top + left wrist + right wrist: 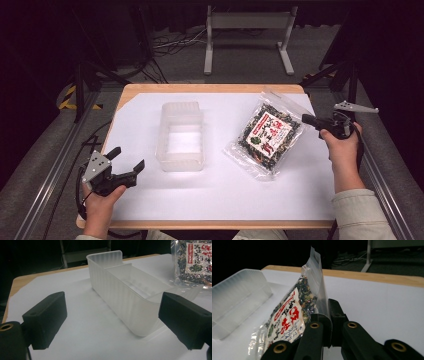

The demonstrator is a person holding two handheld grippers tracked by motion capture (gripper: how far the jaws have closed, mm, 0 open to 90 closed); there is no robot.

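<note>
One edge of the dried-seaweed packet [287,315] is pinched flat between the closed jaws of the right tool [329,322], its far corner resting on the bench [150,200]. Best to lift it steadily, keeping the bag hanging straight, toward the translucent plastic bin [181,136]. The left tool [125,162] waits wide open, empty, near that bin.

packet [193,261] cut off by frame edge, its label print too small to read; container [235,300] cropped at left
</note>
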